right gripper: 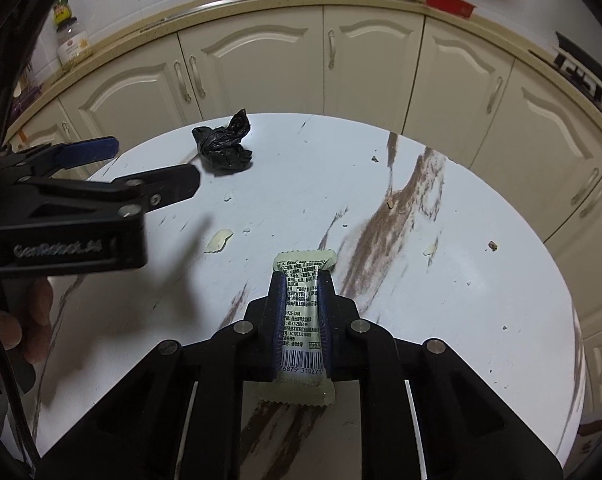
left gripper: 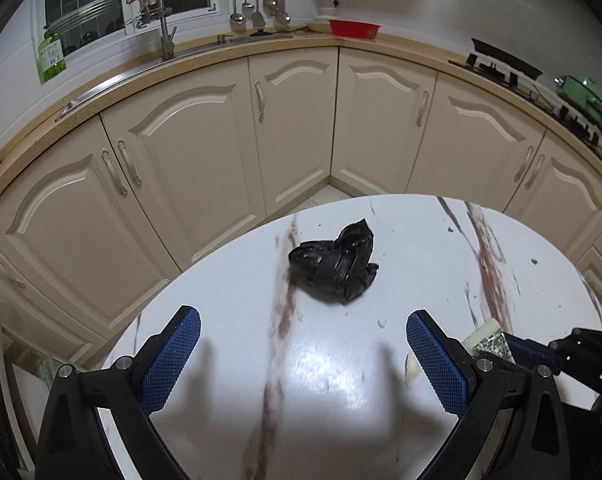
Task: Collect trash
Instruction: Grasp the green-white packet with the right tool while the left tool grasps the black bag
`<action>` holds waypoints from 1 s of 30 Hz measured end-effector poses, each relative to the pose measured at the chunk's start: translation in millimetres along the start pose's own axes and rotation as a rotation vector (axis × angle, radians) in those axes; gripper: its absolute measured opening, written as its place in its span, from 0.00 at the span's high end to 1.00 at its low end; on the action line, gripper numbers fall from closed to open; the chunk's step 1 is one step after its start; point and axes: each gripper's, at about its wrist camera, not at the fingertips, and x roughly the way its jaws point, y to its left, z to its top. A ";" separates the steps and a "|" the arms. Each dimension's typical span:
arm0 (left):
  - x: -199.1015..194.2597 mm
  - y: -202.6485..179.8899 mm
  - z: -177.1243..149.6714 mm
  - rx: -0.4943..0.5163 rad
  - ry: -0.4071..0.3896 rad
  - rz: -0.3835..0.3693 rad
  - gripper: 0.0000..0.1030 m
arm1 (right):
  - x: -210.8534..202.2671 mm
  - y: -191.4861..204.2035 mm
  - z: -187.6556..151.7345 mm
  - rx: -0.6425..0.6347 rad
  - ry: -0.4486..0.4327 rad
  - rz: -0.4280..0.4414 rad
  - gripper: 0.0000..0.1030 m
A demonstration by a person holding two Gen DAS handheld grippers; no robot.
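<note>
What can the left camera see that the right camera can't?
Only the left camera: the green appliance on the counter, and the open left tongs from behind. Only the right camera: the whole wrapper pinched in the shut right tongs, and a jar. Both: the black bag, round table, and red bowl.

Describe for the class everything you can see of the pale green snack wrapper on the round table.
The snack wrapper is a flat, pale green, glossy packet with crimped, zigzag ends. Its upper face carries dense black print and a barcode near the closer end. It lies lengthwise between the blue pads of the right hand-held gripper, which is shut on its long edges. Whether it rests on the white marble-look table or is lifted cannot be told.
</note>
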 end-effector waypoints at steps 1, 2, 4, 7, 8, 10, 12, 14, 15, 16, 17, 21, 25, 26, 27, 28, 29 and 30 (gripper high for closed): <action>0.0 -3.2 -4.6 0.000 0.000 0.003 0.01 | 0.0 -1.5 -0.2 0.006 -0.002 -0.002 0.86; 2.5 -4.0 -6.1 0.002 0.000 0.003 0.02 | 0.4 -3.0 0.5 0.012 -0.004 -0.004 0.86; 8.2 -7.7 -7.9 0.005 0.007 0.001 0.02 | 1.5 -7.1 2.3 0.028 -0.007 -0.013 0.86; 18.8 -8.9 -3.8 0.006 0.014 0.005 0.02 | 4.3 -11.7 7.3 0.041 -0.011 -0.016 0.86; 22.9 -8.8 -1.7 0.005 0.016 0.005 0.02 | 5.6 -12.6 9.5 0.042 -0.010 -0.019 0.86; 27.0 -8.8 1.1 0.002 0.017 0.012 0.02 | 9.2 -15.8 15.0 0.048 -0.008 -0.023 0.86; 33.7 -8.7 5.3 0.003 0.017 0.016 0.02 | 12.5 -18.0 20.1 0.052 -0.006 -0.028 0.86; 35.8 -11.0 5.7 0.007 0.015 0.026 0.02 | 15.0 -18.9 23.8 0.053 -0.005 -0.029 0.86; 39.7 -11.5 8.6 0.012 0.013 0.031 0.02 | 16.1 -19.7 25.6 0.052 -0.006 -0.029 0.86; 41.0 -12.9 9.7 0.017 0.011 0.033 0.02 | 16.7 -19.5 26.1 0.052 -0.007 -0.029 0.86; 44.0 -14.2 12.3 0.022 0.011 0.034 0.02 | 17.3 -19.3 26.5 0.052 -0.007 -0.029 0.86; 54.7 -20.9 16.3 0.042 0.011 0.024 0.29 | 18.7 -20.2 28.4 0.055 -0.008 -0.028 0.86; 67.4 -17.8 21.2 0.018 0.041 -0.029 0.57 | 19.1 -20.6 29.2 0.060 -0.010 -0.027 0.86; 68.0 -17.6 20.3 0.019 0.036 -0.038 0.59 | 18.9 -20.8 29.0 0.061 -0.011 -0.026 0.86; 68.5 -15.7 19.1 0.008 0.035 -0.056 0.60 | 18.5 -21.2 28.8 0.064 -0.010 -0.026 0.86; 68.0 -12.8 18.6 -0.002 0.033 -0.068 0.60 | 17.8 -21.9 27.5 0.067 -0.010 -0.024 0.86; 68.1 -10.7 17.2 -0.010 0.033 -0.080 0.61 | 17.2 -22.3 26.8 0.070 -0.011 -0.023 0.86; 68.0 -8.1 16.5 -0.013 0.034 -0.085 0.61 | 16.3 -22.8 25.7 0.075 -0.011 -0.021 0.86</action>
